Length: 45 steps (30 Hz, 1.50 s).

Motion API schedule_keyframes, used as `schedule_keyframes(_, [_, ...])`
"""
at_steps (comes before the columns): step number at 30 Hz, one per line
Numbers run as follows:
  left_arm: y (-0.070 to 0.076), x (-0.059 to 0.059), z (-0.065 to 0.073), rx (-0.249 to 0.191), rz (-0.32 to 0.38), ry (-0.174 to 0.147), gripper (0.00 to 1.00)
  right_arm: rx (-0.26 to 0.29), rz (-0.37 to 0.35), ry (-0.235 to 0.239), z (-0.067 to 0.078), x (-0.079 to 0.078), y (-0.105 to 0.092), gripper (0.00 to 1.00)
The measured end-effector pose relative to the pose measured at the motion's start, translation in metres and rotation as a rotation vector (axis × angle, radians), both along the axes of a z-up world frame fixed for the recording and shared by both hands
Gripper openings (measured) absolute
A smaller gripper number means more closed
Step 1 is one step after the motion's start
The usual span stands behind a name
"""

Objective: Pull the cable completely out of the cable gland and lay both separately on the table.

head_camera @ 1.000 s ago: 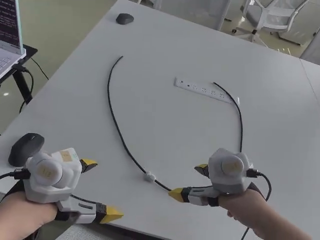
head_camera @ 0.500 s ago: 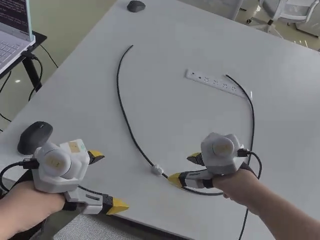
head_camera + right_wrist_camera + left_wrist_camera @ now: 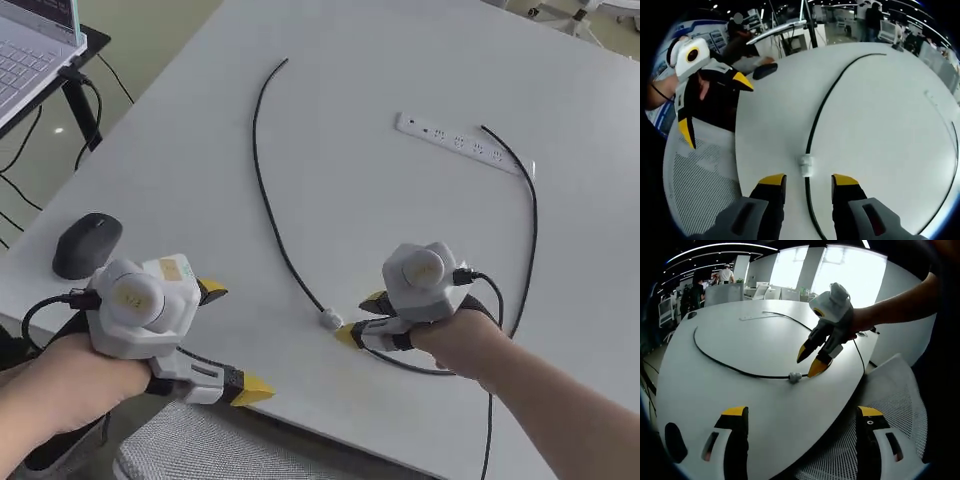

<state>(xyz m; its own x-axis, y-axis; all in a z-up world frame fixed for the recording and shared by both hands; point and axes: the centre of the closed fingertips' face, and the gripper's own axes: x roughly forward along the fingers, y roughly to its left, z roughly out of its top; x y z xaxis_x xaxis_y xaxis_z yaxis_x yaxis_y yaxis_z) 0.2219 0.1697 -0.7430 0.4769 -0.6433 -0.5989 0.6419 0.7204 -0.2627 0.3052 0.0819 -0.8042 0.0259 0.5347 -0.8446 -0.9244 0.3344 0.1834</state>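
White table (image 3: 400, 80) takes up most of the scene, with a laptop (image 3: 30, 40) on a stand off its far left corner, a dark mouse (image 3: 86, 243) near the left edge and a white power strip (image 3: 455, 143) lying further back. A long black cable (image 3: 262, 170) curves down across the tabletop towards the near edge, and the small white cable gland (image 3: 331, 320) is threaded on it and resting flat on the surface. The right gripper (image 3: 361, 317) sits low over the table just beside the gland, its yellow tips parted. In the right gripper view the gland (image 3: 805, 166) lies just ahead of the gap, the cable (image 3: 826, 100) running back between the two jaws, which grip nothing. Past that hand the cable sweeps round to the right and back up towards the end of the power strip. The left gripper (image 3: 231, 340) hangs at the near edge of the table, well apart from the gland, above a mesh chair seat (image 3: 190, 440). Its jaws are spread wide and empty, and from its own view the gland (image 3: 795, 376) shows ahead, just beside the tips of the right gripper (image 3: 812, 360).
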Motion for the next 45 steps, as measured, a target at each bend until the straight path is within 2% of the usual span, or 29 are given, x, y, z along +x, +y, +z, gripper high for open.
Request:
schedule_keyframes(6, [-0.005, 0.000, 0.004, -0.019, 0.010, 0.005, 0.88, -0.019, 0.008, 0.013, -0.008, -0.001, 0.003, 0.26])
schedule_keyframes(10, [-0.007, -0.004, 0.003, -0.007, 0.002, 0.016, 0.88, -0.033, 0.019, 0.022, -0.015, -0.002, 0.005, 0.22])
schedule_keyframes(19, [-0.002, -0.006, 0.003, -0.008, 0.021, 0.027, 0.87, -0.037, 0.041, 0.022, -0.017, 0.000, 0.009, 0.15])
schedule_keyframes(24, [-0.004, -0.006, 0.004, -0.008, 0.019, 0.029, 0.87, -0.042, 0.064, 0.028, -0.018, -0.003, 0.010, 0.09])
schedule_keyframes(33, [-0.007, -0.010, 0.002, -0.003, 0.006, 0.041, 0.86, -0.044, 0.063, 0.033, -0.020, -0.004, 0.013, 0.08])
schedule_keyframes(35, [-0.007, -0.010, 0.001, -0.001, 0.004, 0.045, 0.86, -0.059, 0.076, -0.006, -0.020, -0.001, 0.011, 0.08])
schedule_keyframes(40, [-0.012, -0.005, 0.002, -0.005, -0.002, 0.040, 0.86, -0.060, 0.113, -0.010, -0.017, -0.004, 0.008, 0.07])
schedule_keyframes(45, [-0.018, 0.000, 0.004, -0.010, -0.015, 0.030, 0.86, -0.064, 0.107, -0.004, -0.013, -0.008, 0.003, 0.07])
